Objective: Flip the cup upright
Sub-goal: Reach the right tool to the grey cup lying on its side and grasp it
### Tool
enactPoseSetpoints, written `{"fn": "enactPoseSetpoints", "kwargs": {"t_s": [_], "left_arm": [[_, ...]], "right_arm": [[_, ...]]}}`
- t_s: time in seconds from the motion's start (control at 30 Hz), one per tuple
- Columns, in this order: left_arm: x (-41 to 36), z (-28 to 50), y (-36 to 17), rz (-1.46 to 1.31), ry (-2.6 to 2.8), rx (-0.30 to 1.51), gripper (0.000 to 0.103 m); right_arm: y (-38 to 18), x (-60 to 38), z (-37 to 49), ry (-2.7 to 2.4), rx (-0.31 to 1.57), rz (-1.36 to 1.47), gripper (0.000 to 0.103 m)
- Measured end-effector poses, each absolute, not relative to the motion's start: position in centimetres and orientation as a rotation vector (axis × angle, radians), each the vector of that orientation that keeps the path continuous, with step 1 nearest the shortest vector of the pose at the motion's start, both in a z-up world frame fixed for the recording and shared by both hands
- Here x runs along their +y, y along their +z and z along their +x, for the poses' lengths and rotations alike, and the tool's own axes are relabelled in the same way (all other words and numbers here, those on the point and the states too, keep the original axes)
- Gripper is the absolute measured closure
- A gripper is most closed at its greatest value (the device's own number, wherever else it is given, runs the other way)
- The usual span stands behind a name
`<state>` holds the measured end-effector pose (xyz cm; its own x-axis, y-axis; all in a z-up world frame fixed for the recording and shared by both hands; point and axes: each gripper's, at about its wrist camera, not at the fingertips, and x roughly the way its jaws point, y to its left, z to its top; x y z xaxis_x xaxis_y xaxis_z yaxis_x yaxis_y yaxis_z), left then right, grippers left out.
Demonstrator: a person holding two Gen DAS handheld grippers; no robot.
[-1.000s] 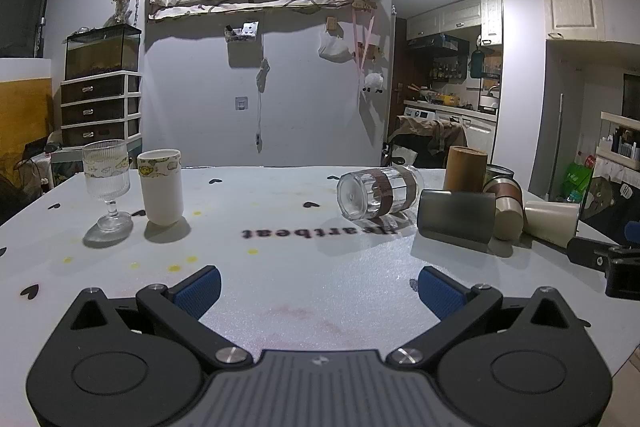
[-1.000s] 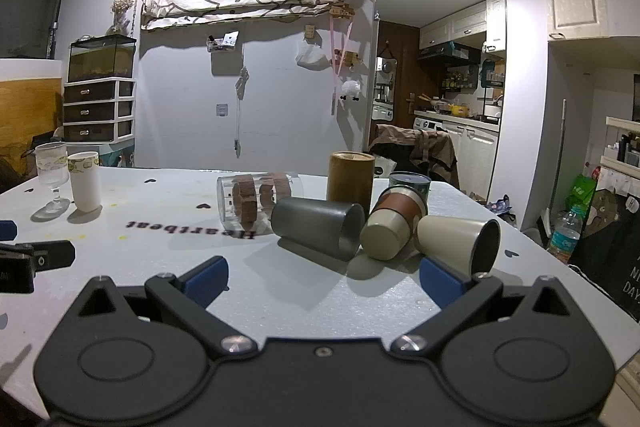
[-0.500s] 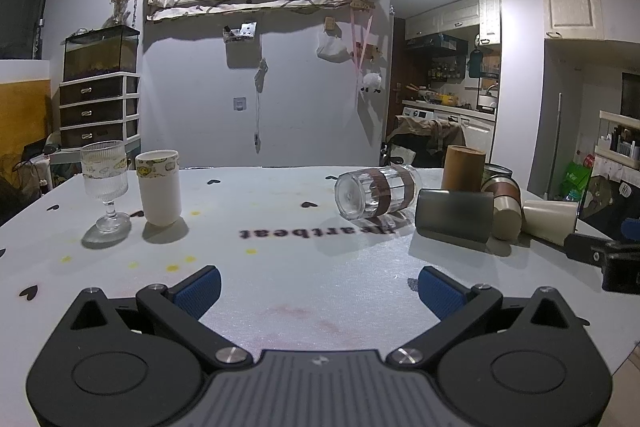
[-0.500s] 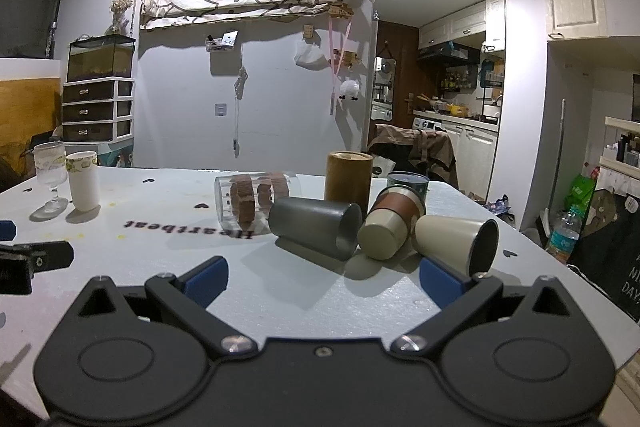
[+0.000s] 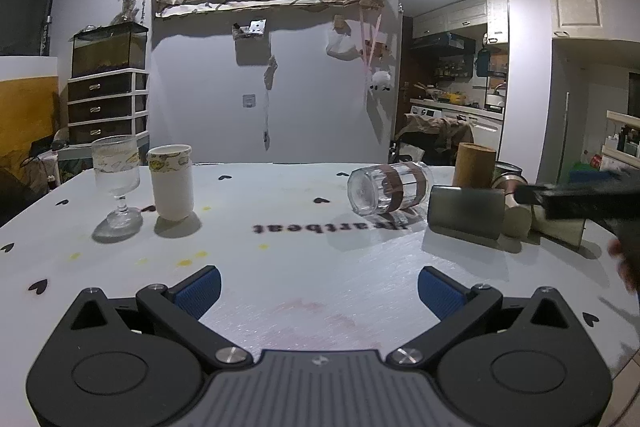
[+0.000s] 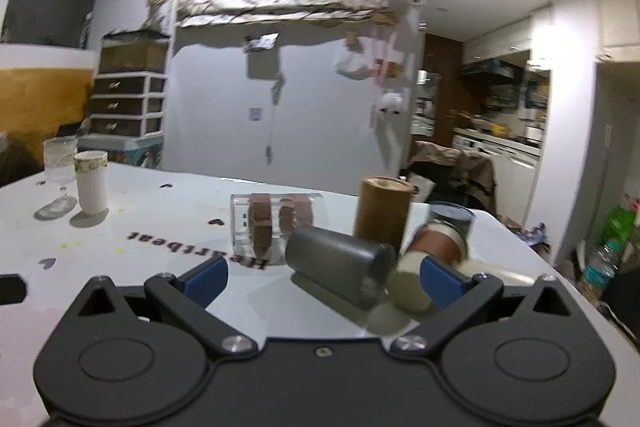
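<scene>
We view a white table through two wrist cameras. In the left wrist view, the left gripper hangs over the near table edge with its blue pads spread wide and nothing between them.

At 10 o'clock from that gripper stand a stemmed glass and, just beside it, a white cup, both upright. At 1 o'clock a clear glass with two brown bands lies on its side, its base toward the camera. To its right a grey cup lies on its side as well, with a brown cup standing behind it. The right tool enters this view as a dark blurred bar at 3 o'clock, above the tipped cups.

In the right wrist view, which is blurred and tilted, the right gripper is likewise spread open and holds nothing. The grey cup lies directly between its pads at 12 o'clock, mouth turned toward 4 o'clock. A cream cup with a brown sleeve lies on its side touching the grey cup, partly behind the right pad. The brown cup stands upright behind them, with a dark cup to its right. The clear glass lies at 11 o'clock, beside the printed lettering. The stemmed glass and white cup stand well apart at 10 o'clock.
</scene>
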<state>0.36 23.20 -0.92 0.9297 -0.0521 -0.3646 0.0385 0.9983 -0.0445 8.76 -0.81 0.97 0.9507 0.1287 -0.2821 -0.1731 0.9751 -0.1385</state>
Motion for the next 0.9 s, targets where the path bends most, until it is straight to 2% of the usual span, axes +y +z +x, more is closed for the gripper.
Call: {"fn": "enactPoseSetpoints", "kwargs": {"t_s": [0.17,0.3,0.4,0.73,0.77,0.87,0.9], "left_arm": [[23.8,0.3,-1.1,-0.043,-0.034,0.376,0.000],[24.4,0.6,-1.6,-0.053,-0.022,0.388,0.000],[24.8,1.0,-2.1,-0.050,-0.018,0.403,0.000],[26.6,2.0,-3.2,-0.073,0.008,0.439,0.000],[26.8,2.0,-3.3,-0.078,0.010,0.442,0.000],[27.2,2.2,-3.4,-0.089,0.016,0.450,0.000],[27.4,2.2,-3.4,-0.093,0.016,0.451,0.000]], "right_arm": [[1.8,0.5,13.7,0.208,0.327,-0.342,0.000],[1.6,1.7,18.0,0.280,0.468,-0.507,0.001],[0.9,2.1,20.7,0.280,0.533,-0.574,0.006],[-3.1,3.9,26.2,0.315,0.654,-0.871,0.006],[-3.4,4.0,26.5,0.313,0.672,-0.886,0.008],[-3.6,4.0,26.7,0.330,0.714,-0.899,0.024],[-3.7,4.1,26.4,0.332,0.707,-0.914,0.027]]}}
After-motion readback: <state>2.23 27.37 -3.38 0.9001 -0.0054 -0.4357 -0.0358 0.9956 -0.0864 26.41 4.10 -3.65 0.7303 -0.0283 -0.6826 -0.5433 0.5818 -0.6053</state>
